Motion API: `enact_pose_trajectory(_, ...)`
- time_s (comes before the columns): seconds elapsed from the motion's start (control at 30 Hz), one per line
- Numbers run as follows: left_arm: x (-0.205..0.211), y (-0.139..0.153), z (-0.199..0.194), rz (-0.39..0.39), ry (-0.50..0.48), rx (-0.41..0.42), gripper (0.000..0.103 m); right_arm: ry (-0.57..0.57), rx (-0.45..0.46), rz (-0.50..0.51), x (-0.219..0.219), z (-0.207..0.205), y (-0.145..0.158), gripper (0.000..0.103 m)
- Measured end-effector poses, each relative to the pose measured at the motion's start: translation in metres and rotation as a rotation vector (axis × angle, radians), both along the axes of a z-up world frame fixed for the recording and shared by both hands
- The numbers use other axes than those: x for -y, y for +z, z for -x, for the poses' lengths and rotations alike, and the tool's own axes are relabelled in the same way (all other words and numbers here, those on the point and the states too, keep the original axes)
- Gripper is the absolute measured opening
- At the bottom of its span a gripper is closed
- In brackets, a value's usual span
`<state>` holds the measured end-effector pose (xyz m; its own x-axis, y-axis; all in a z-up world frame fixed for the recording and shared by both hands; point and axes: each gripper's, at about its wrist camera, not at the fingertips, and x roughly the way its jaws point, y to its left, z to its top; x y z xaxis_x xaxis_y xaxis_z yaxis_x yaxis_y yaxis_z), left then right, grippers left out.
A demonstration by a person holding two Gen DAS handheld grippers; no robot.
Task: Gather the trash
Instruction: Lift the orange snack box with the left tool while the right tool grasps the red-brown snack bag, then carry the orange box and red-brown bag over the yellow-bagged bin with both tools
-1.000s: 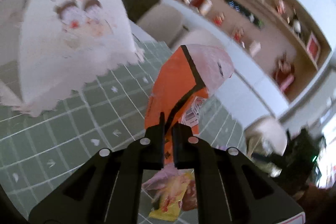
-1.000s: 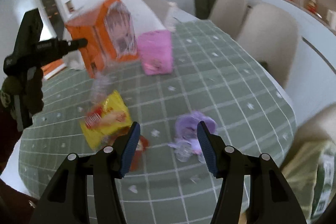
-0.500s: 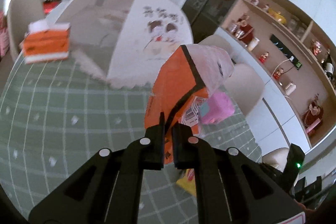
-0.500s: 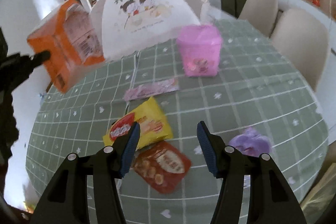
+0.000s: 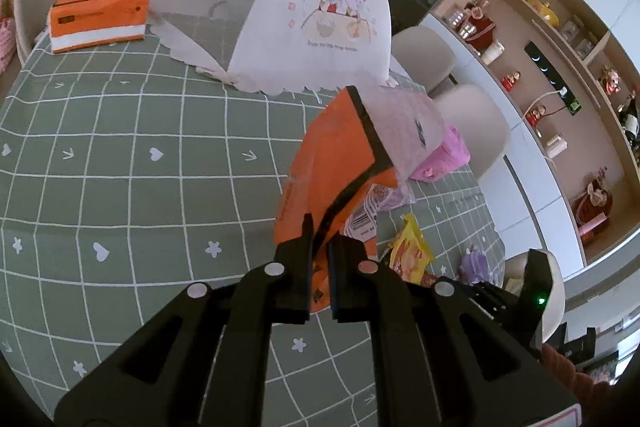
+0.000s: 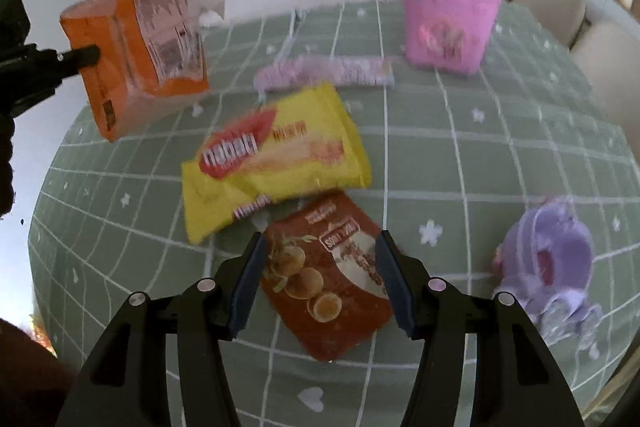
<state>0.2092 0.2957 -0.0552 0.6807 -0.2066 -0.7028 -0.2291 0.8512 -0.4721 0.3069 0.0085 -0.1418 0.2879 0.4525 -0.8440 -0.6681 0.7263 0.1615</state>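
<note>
The left gripper (image 5: 319, 247) has its jaws pinching an orange box (image 5: 332, 171), held in the air above the counter (image 5: 120, 187). The right gripper (image 6: 320, 279) hovers with jaws spread on either side of a brown snack packet (image 6: 328, 279) lying flat beside a yellow wrapper (image 6: 276, 159).

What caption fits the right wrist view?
Open right gripper above a brown snack packet; left gripper holds an orange box.

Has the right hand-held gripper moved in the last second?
Yes. The right hand-held gripper has shifted left, from the purple wrapper to over the brown snack packet, jaws open.
</note>
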Motion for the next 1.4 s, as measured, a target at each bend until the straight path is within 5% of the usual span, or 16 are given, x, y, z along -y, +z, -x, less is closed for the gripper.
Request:
enact_pose_trajectory(0.23,0.005,-0.005,-0.008,0.001,-0.036,-0.024,0.005,0.029,0.106,0.115,-0.01,0.015,-0.005,0.054)
enact_pose_trajectory(0.33,0.006,-0.003,-0.007,-0.004,-0.052,-0.017,0.005,-0.015,0.132,0.066,0.001,0.017,0.009,0.053)
enact_pose_trajectory(0.47,0.006,-0.005,-0.007,0.0,-0.062,-0.02,0.005,-0.137,0.061,-0.104,0.033,0.015,0.021,0.054)
enact_pose_trajectory(0.63,0.009,-0.009,-0.008,0.02,-0.076,-0.027,0.005,-0.256,0.018,-0.105,0.045,0.016,0.008,0.054)
enact_pose_trajectory(0.87,0.005,-0.011,-0.006,0.014,-0.088,-0.039,0.005,-0.263,-0.015,-0.103,0.021,0.019,-0.005,0.053)
enact_pose_trajectory(0.9,0.005,-0.011,-0.006,0.013,-0.088,-0.04,0.005,-0.269,-0.01,-0.11,0.019,0.019,-0.004,0.052)
enact_pose_trajectory(0.97,0.005,-0.009,-0.005,0.006,-0.094,-0.038,0.005,-0.276,-0.016,-0.141,0.018,0.015,0.0,0.025)
enact_pose_trajectory(1.17,0.009,0.001,-0.007,-0.007,-0.111,-0.013,0.005,-0.253,0.029,-0.182,0.019,0.017,0.037,0.005)
enact_pose_trajectory(1.4,0.033,0.045,-0.03,-0.027,-0.136,0.097,0.005,-0.225,0.185,-0.173,0.039,0.02,0.104,0.005)
